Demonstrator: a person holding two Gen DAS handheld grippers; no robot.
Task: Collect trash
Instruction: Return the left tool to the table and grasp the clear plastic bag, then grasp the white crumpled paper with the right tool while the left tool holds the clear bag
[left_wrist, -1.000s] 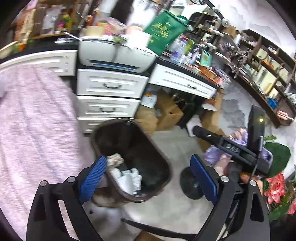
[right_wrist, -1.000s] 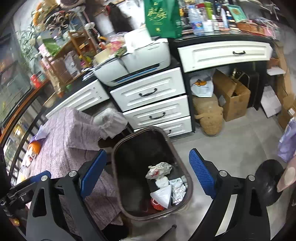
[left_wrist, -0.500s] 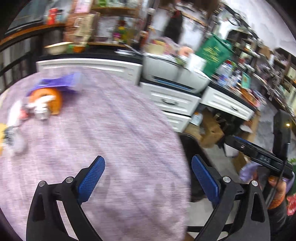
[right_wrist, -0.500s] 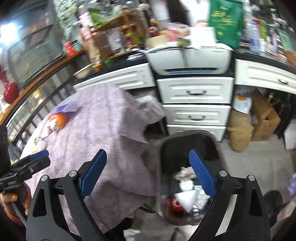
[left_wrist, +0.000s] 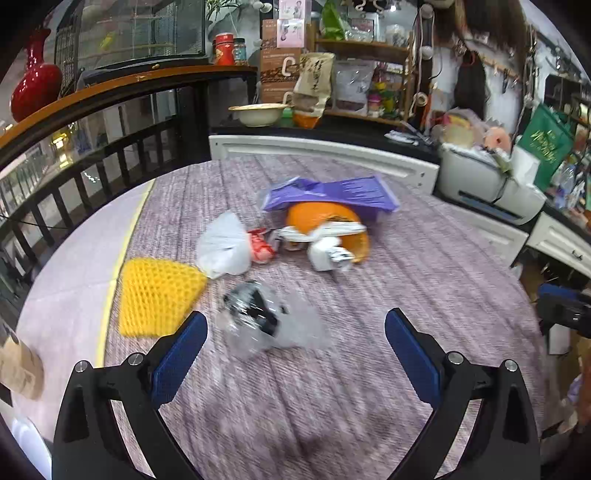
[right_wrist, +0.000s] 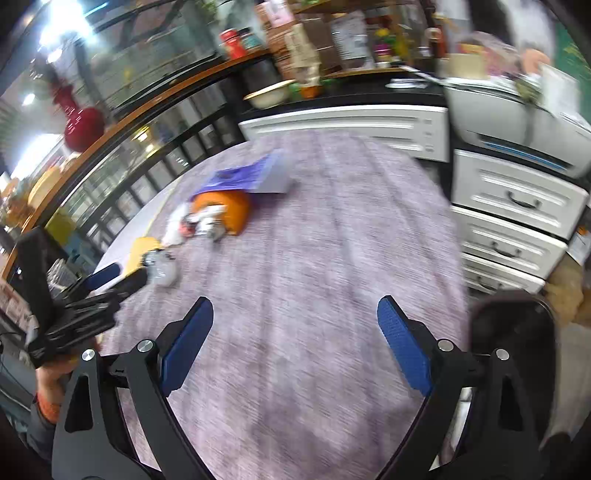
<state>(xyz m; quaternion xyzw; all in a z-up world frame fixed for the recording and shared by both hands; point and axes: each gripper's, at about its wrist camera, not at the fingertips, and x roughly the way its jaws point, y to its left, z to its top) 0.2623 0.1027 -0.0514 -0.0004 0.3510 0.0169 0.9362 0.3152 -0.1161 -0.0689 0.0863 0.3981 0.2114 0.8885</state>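
Trash lies on the round purple-clothed table (left_wrist: 424, 280): a clear crumpled plastic wrapper with a black part (left_wrist: 258, 317), a yellow foam net (left_wrist: 155, 295), a white plastic bag (left_wrist: 223, 247), a red-and-white wrapper (left_wrist: 260, 245), an orange peel-like piece (left_wrist: 328, 221), white paper bits (left_wrist: 328, 254) and a purple package (left_wrist: 332, 192). My left gripper (left_wrist: 295, 339) is open and empty, just short of the clear wrapper. My right gripper (right_wrist: 295, 332) is open and empty over bare cloth (right_wrist: 332, 240); the left gripper shows in its view (right_wrist: 107, 284). The dark trash bin (right_wrist: 513, 328) stands at the table's right edge.
White drawers (right_wrist: 517, 206) and a printer (left_wrist: 487, 184) stand behind the table to the right. A dark railing (left_wrist: 92, 155) curves along the left, with a red vase (left_wrist: 35, 88) on it. A brown paper piece (left_wrist: 18, 369) lies at the table's left edge.
Both grippers have swung left, away from the trash bin, and now face the table and its pile of trash. Both stay open and empty.
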